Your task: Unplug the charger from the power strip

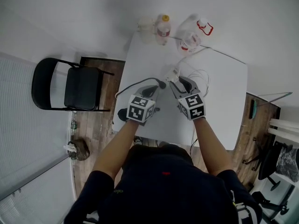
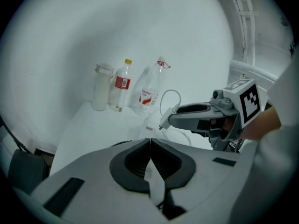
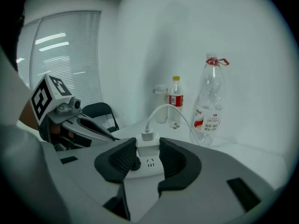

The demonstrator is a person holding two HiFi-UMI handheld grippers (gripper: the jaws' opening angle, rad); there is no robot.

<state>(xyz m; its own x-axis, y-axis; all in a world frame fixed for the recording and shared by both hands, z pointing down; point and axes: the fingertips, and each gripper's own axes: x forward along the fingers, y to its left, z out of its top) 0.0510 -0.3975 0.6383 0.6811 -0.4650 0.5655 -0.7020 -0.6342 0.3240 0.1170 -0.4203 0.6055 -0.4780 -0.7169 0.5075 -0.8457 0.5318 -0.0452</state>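
My right gripper [image 3: 148,154] clamps the charger [image 3: 148,147] by its flat sides, the best hold; it looks light, stiff, slick. My left gripper [image 2: 150,146] is closed.

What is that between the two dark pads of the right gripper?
The white charger, seated on the power strip, both pads against its sides. The right gripper view shows it.

Far edge: bottles [image 1: 163,28] stand clustered against the wall [image 1: 70,13].
Centre: cable [image 3: 163,106] arches up from the charger [image 3: 148,148].
Right: table [image 1: 224,106] bare, open.
Left: chair [image 1: 70,85] beside table.
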